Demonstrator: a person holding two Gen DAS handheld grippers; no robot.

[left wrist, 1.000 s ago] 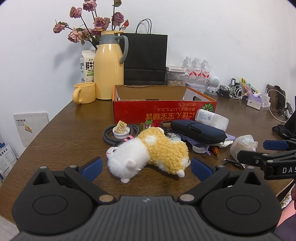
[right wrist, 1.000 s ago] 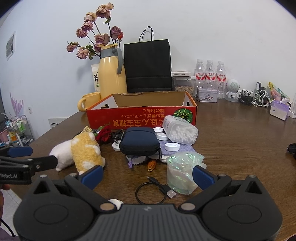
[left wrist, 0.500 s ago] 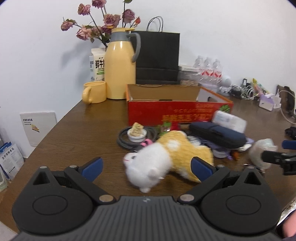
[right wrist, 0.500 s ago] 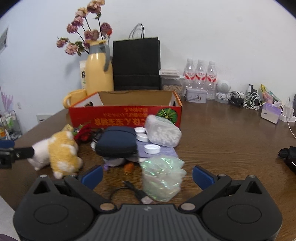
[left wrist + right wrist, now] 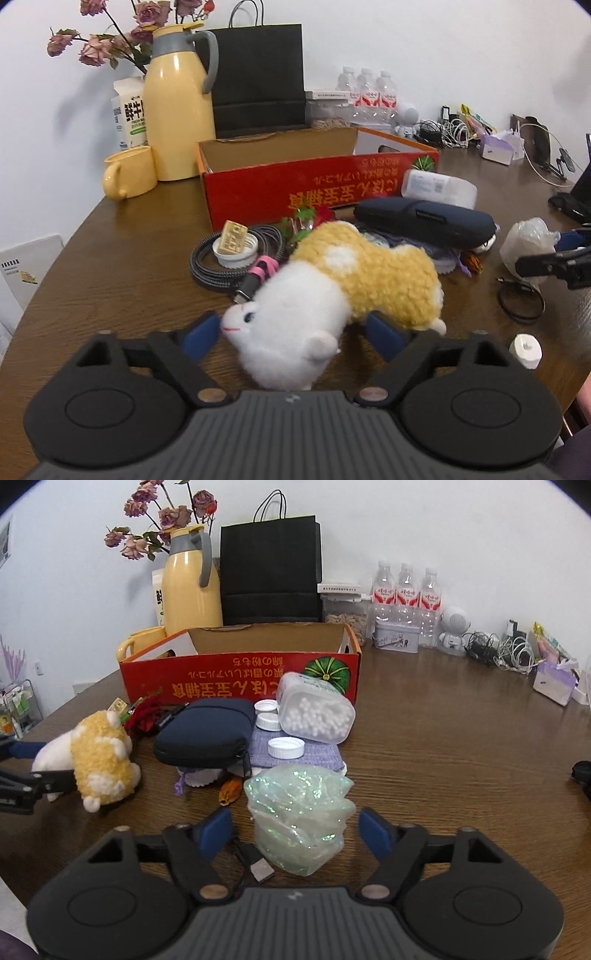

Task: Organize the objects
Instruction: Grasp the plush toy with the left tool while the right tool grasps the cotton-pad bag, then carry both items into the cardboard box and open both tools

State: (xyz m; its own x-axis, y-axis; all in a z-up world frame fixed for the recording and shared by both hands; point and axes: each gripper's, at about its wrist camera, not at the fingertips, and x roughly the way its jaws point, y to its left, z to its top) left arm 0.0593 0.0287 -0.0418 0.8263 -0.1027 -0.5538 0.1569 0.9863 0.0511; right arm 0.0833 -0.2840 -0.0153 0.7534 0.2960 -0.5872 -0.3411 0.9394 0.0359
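Left wrist view: my left gripper (image 5: 291, 334) points forward and down at the brown table (image 5: 122, 266).
Left pose: its two blue pads sit low, close to the table top.
Left jaws: they have just been closing, and they are still partly apart.
Left thing: the plush toy (image 5: 332, 291), white in front and yellow behind, lies on its side with its white head between my pads.
Left touch: one blue pad is right at the toy's nose; the other is just beside its yellow back. I cannot tell if they press on it yet.
Right wrist view: my right gripper (image 5: 295, 832) also points forward and down at the table.
Right jaws: they have just been closing too, and a gap shows on each side of the bag.
Right thing: the shiny crumpled bag (image 5: 299, 816) sits between my pads, not touched by them.
Change on the left: the toy was out in front of my pads before; now its head is between them and looks much bigger.
Change on the right: the bag was ahead of my pads; now it fills the space between them.
Box: the red cardboard box (image 5: 314, 181) stands open behind the toy, well apart from both jaws.
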